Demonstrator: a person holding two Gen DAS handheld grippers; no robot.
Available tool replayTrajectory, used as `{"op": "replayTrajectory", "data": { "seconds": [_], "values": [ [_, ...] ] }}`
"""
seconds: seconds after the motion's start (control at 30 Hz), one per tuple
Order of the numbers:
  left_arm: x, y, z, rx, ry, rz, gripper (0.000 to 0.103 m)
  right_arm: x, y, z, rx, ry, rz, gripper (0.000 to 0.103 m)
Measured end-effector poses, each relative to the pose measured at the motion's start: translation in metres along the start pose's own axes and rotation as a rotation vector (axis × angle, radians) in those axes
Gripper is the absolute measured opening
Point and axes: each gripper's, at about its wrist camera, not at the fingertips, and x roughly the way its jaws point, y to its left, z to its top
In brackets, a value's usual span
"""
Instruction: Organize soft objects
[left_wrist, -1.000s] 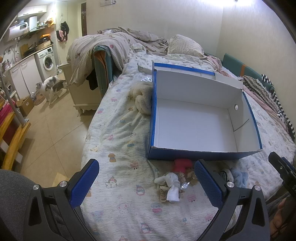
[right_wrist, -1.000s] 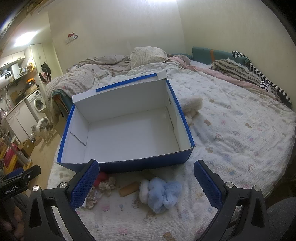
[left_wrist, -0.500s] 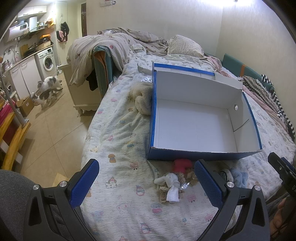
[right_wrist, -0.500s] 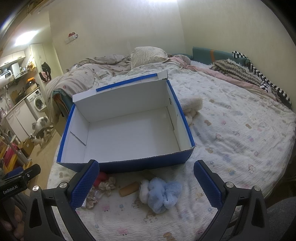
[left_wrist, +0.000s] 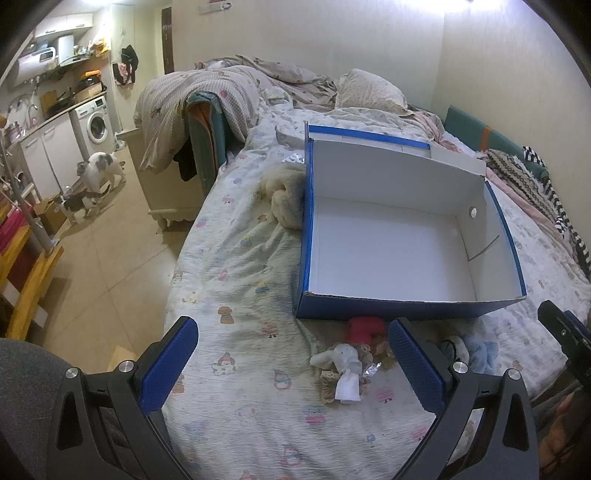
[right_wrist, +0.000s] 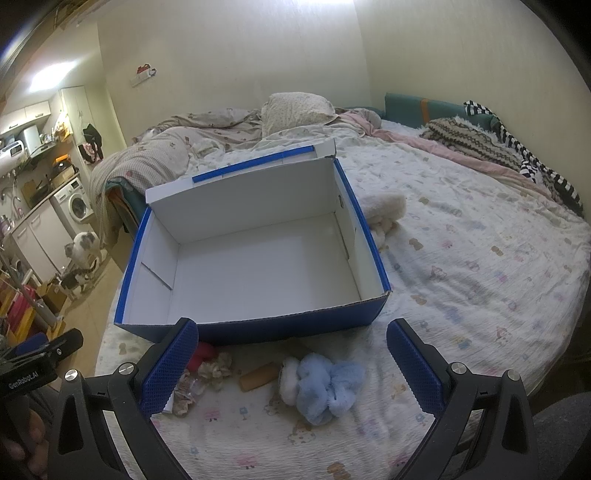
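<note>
Dim, warm indoor light. Overexposed glare along top edge of both views; bright ceiling patch upper left in right view. Strong fisheye bending, dark vignetted corners. Soft focus throughout.

I count one blue cardboard box (right_wrist: 255, 328) on the bed (right_wrist: 480, 266). Along its near wall lie five soft things: one red plush (left_wrist: 364, 328), one white plush (left_wrist: 343, 363), one beige scrunchie (right_wrist: 214, 369), one tan roll (right_wrist: 258, 374), one blue-and-white fluffy toy (right_wrist: 321, 384). On the floor (left_wrist: 110, 266) are two cats (left_wrist: 99, 170).
</note>
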Motion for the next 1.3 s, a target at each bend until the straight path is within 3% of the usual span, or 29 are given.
{"op": "replayTrajectory", "data": {
  "seconds": [0.4, 0.6, 0.7, 0.77, 0.83, 0.93, 1.03, 1.23, 1.27, 1.3],
  "values": [
    [0.0, -0.002, 0.001, 0.014, 0.006, -0.004, 0.103, -0.001, 0.008, 0.006, -0.019, 0.013, 0.01, 0.103],
    [0.008, -0.004, 0.015, 0.037, 0.086, 0.033, 0.103, -0.002, 0.013, 0.026, -0.048, 0.062, 0.072, 0.103],
    [0.025, -0.003, 0.018, 0.039, 0.167, 0.045, 0.103, 0.008, 0.012, 0.03, -0.044, 0.105, 0.096, 0.103],
    [0.044, -0.002, 0.016, 0.025, 0.255, 0.016, 0.095, 0.018, 0.01, 0.03, -0.038, 0.139, 0.094, 0.103],
    [0.066, -0.002, 0.009, 0.004, 0.357, -0.029, 0.07, 0.026, 0.008, 0.029, -0.042, 0.163, 0.082, 0.103],
    [0.095, -0.008, 0.001, -0.003, 0.468, -0.074, 0.066, 0.038, 0.003, 0.024, -0.032, 0.202, 0.074, 0.103],
    [0.116, -0.017, -0.003, 0.0, 0.512, -0.086, 0.054, 0.049, -0.002, 0.019, -0.009, 0.24, 0.076, 0.103],
    [0.141, -0.03, -0.003, -0.026, 0.558, -0.111, 0.051, 0.063, -0.015, 0.011, 0.037, 0.284, 0.063, 0.103],
    [0.147, -0.032, -0.004, -0.031, 0.579, -0.112, 0.047, 0.064, -0.017, 0.01, 0.047, 0.285, 0.058, 0.103],
    [0.153, -0.033, -0.007, -0.038, 0.602, -0.115, 0.031, 0.065, -0.02, 0.009, 0.059, 0.284, 0.051, 0.103]
  ]
}}
